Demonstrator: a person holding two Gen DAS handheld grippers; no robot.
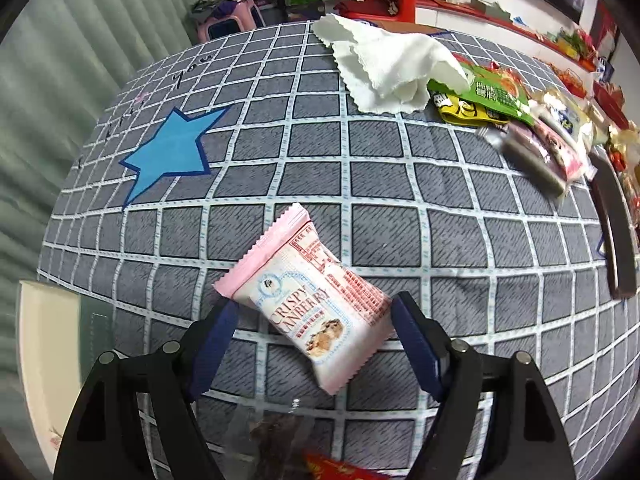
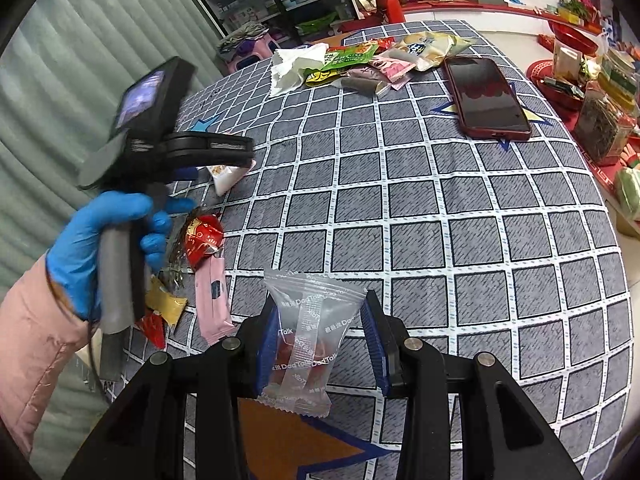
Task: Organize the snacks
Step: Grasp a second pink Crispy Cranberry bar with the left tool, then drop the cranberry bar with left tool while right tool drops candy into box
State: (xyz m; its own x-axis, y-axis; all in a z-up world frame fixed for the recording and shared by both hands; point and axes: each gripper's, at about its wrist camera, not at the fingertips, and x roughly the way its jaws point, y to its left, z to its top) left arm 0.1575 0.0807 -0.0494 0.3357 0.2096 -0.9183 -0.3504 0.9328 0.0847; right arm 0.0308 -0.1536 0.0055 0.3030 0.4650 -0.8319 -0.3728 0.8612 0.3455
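Observation:
My left gripper [image 1: 314, 312] is open around a pink and white Crispy Cranberry packet [image 1: 312, 300] that lies on the checked tablecloth [image 1: 400, 184]; the fingers [image 1: 212, 344] stand either side of it with gaps. My right gripper [image 2: 320, 332] is shut on a clear DadTalk packet [image 2: 308, 332] with red sweets inside, held above the cloth. The left gripper [image 2: 224, 160] also shows in the right wrist view, held by a blue-gloved hand [image 2: 104, 232]. A pile of snack packets [image 2: 380, 60] lies at the far side of the table.
A white napkin [image 1: 392, 60] lies beside the far pile. A phone in a red case [image 2: 484, 96] lies at the right. Red, yellow and pink packets [image 2: 200, 276] lie near the left edge. Red trays with goods [image 2: 592, 76] stand off the table's right.

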